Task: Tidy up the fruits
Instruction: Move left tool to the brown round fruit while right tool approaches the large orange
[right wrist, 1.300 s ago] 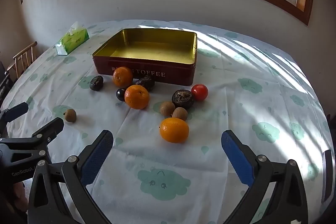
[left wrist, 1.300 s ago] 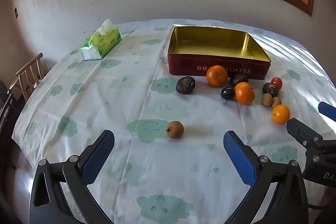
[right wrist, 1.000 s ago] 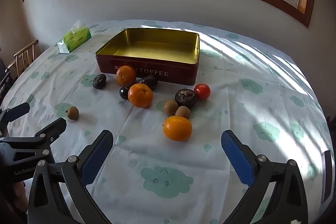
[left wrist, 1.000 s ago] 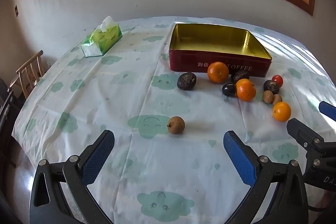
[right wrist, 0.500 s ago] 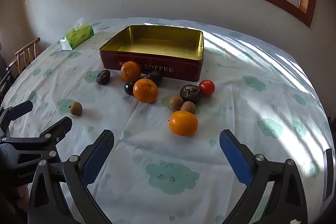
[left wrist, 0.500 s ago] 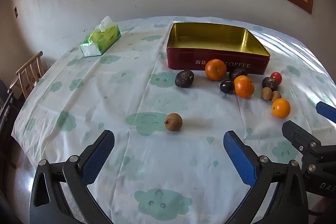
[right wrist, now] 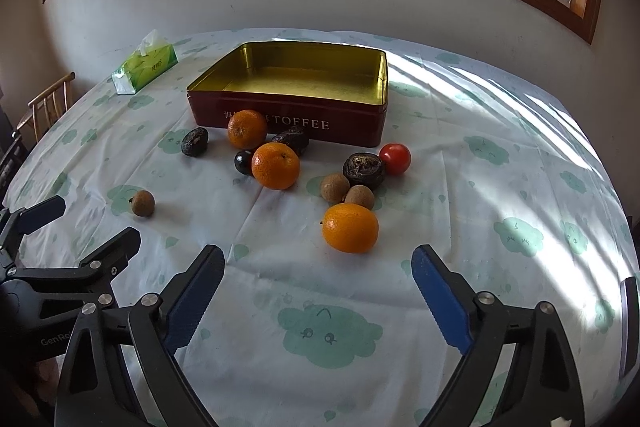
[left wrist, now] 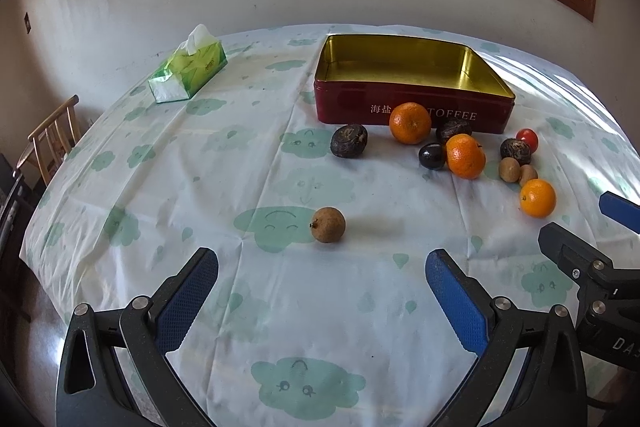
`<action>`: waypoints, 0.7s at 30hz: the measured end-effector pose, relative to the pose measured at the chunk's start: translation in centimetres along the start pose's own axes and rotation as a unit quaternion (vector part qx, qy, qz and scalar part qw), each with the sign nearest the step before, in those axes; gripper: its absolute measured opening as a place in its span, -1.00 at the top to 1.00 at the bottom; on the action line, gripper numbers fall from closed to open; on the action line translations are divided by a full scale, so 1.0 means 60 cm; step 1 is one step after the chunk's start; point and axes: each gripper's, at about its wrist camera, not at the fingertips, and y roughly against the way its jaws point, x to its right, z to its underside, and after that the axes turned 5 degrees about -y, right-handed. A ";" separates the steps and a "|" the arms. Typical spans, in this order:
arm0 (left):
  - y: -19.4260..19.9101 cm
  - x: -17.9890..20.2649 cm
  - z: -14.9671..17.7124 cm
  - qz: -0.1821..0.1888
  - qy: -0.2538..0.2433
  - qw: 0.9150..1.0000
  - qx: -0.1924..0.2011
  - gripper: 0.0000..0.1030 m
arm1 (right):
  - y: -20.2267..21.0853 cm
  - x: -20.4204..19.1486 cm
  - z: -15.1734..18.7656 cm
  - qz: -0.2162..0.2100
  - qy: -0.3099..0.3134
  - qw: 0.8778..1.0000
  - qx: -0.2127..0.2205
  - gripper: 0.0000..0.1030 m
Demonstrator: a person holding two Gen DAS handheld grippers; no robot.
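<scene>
An empty red toffee tin (left wrist: 412, 107) (right wrist: 288, 115) with a gold inside stands on the table. In front of it lie three oranges, dark wrinkled fruits, a dark plum, a red tomato (right wrist: 395, 158) and small brown longans. A lone longan (left wrist: 327, 224) (right wrist: 143, 203) lies ahead of my left gripper (left wrist: 322, 291), which is open and empty. My right gripper (right wrist: 318, 283) is open and empty, just short of the nearest orange (right wrist: 350, 227) (left wrist: 537, 198).
A green tissue pack (left wrist: 188, 71) (right wrist: 145, 67) lies at the far left of the cloud-print tablecloth (left wrist: 240, 167). A wooden chair (left wrist: 52, 135) stands past the left table edge. A wall with a window is behind the table.
Both grippers have moved forward a little toward the fruits, so the fruits look nearer. Both stay open. No fruit has moved.
</scene>
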 end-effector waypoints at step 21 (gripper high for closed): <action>-0.009 -0.010 0.005 0.007 0.014 1.000 -0.007 -0.99 | -0.007 0.005 0.004 -0.010 -0.010 1.000 -0.010 -0.55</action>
